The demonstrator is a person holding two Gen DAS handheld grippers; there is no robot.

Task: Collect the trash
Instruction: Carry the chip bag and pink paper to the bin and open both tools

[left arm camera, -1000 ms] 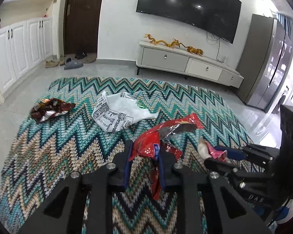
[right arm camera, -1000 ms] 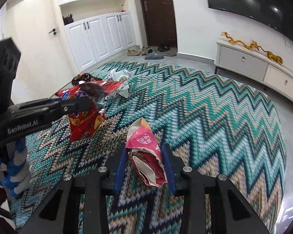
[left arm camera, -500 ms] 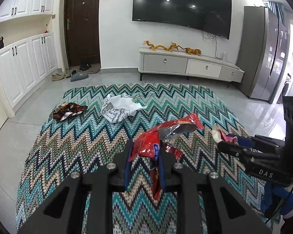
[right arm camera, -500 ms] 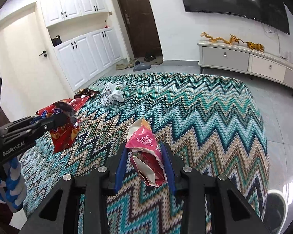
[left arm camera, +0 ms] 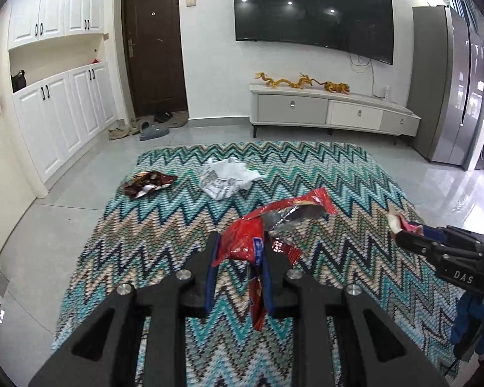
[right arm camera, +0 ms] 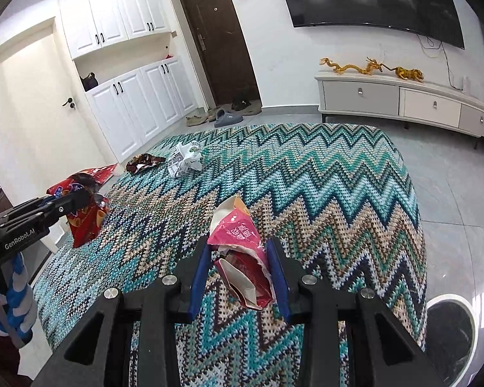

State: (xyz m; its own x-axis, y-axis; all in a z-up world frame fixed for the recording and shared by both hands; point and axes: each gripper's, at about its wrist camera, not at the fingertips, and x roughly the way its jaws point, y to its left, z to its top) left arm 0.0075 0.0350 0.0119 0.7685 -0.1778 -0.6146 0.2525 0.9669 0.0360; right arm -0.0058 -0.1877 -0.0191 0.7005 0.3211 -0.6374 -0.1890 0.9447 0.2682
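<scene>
Left gripper is grasping a red wrapper; right gripper is grasping a pink packet. A white bag and brown wrapper are lying on the rug at 11 o'clock.

A red wrapper was gripped between the left gripper jaws above the zigzag rug. A brown wrapper and white bag were seen lying further off on the rug, apart.
</scene>
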